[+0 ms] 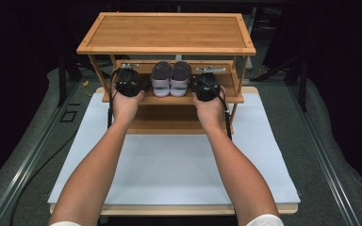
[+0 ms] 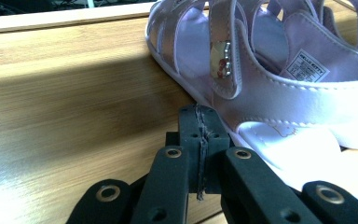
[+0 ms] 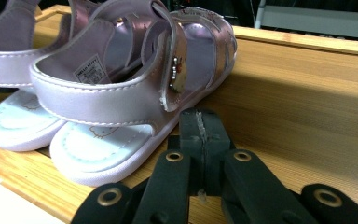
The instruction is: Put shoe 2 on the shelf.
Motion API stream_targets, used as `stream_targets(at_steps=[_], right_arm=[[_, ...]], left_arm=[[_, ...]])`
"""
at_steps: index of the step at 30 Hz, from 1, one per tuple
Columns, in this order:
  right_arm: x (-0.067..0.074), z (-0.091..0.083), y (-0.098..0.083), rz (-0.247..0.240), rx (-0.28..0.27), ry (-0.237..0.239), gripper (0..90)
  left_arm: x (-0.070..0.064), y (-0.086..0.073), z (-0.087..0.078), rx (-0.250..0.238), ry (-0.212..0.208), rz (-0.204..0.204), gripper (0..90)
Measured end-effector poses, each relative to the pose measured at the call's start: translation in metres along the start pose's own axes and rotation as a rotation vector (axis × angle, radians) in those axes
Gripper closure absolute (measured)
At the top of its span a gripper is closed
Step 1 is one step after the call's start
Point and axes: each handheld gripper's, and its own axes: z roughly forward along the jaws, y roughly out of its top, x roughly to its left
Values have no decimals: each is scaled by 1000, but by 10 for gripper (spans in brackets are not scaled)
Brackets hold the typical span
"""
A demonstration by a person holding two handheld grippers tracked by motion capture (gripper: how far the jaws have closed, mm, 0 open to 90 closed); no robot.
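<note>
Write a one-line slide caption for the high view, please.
Two hand-held grippers, left and right, flank a pair of purple sandals on the wooden rack's middle shelf.

One overhead camera, two riding low on the shelf.
The high view looks forward and down; both gripper views sit close, sharing the sandals (image 2: 279, 79) from opposite sides.

sandals (image 1: 170, 78): lilac strappy pair | upright, side by side, touching | middle shelf (image 1: 179, 99), heels toward person
</note>
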Motion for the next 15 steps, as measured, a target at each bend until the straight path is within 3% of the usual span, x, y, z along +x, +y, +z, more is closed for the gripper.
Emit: stream_targets(at_steps=[6, 10, 15], right_arm=[[-4, -7, -2, -2, -6, -9, 897], [-6, -14, -5, -9, -9, 2, 891], [-6, -26, -9, -32, -10, 29, 881]], left_arm=[[1, -2, -12, -31, -5, -9, 889], [1, -1, -23, -40, -17, 15, 885], [0, -3, -39, -67, -45, 8, 873]])
